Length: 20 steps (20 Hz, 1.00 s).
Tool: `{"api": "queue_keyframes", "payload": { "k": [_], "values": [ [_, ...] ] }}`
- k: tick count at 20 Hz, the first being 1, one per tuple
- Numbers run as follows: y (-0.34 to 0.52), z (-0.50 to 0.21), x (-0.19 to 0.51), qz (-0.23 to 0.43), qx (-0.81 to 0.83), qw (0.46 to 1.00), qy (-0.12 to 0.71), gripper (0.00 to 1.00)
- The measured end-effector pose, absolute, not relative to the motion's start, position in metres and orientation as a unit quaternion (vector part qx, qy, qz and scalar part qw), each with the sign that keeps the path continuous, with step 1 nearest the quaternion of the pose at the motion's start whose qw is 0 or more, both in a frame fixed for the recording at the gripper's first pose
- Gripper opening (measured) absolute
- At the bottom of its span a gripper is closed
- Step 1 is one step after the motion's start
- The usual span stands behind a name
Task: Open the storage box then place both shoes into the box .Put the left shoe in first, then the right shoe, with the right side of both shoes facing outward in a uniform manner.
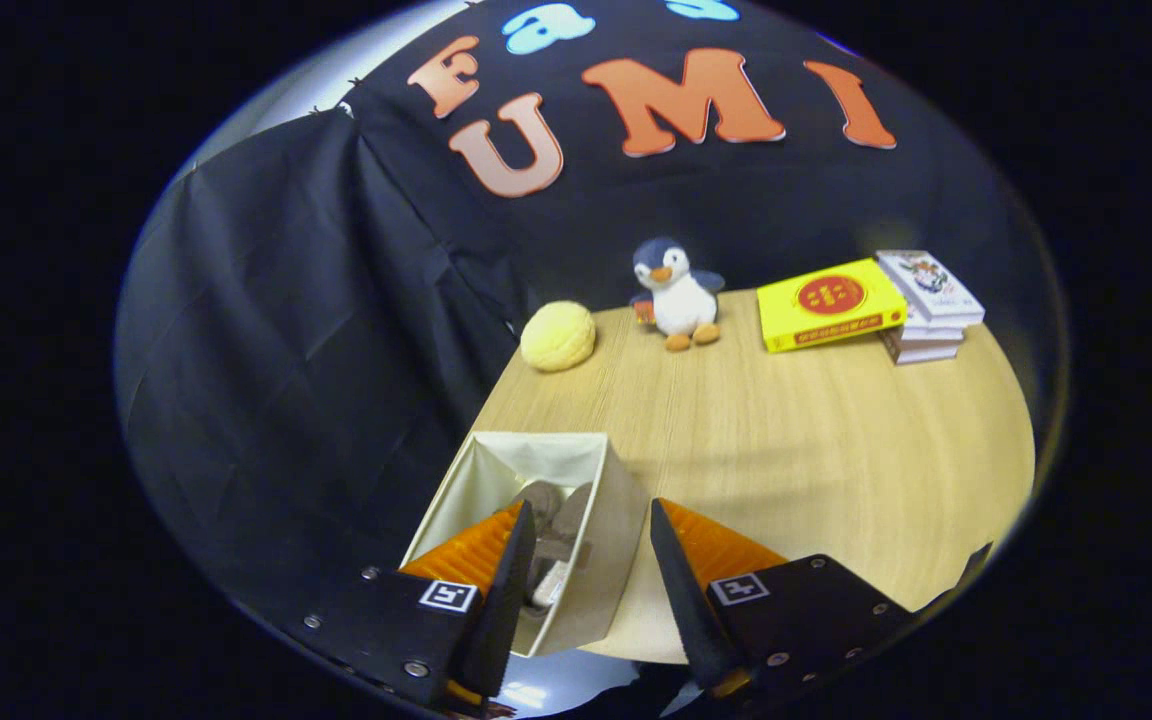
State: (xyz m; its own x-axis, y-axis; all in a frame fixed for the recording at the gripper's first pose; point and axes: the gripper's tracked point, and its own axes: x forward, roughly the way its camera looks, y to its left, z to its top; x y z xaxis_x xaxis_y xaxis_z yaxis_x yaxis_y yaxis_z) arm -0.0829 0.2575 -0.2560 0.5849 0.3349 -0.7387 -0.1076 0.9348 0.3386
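The beige fabric storage box point(591, 470) stands open at the near left corner of the wooden table point(816, 440). Inside it lie grey-brown shoes point(556, 520), partly hidden by my left finger. My gripper point(591, 515) is open and hovers over the box's right wall, which runs up between the two fingers. The left finger point(496, 545) hangs above the box's inside, the right finger point(696, 550) above the table just right of the box. Nothing is held between them.
At the table's far side stand a yellow round plush point(558, 336), a toy penguin point(678, 293), a yellow book point(829, 303) and a stack of books point(928, 305). Black cloth walls close the left and the back. The table's left edge runs beside the box.
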Motion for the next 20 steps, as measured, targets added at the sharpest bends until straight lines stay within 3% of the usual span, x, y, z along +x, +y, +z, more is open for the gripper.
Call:
{"api": "queue_keyframes", "payload": {
  "k": [4,10,20],
  "values": [
    [0.183,-0.207,-0.059,0.096,0.097,0.929,0.344,0.83],
    [0.093,-0.139,-0.040,0.056,0.039,0.977,0.202,0.95],
    [0.034,-0.088,-0.036,0.028,-0.013,0.996,0.080,0.97]
  ]
}}
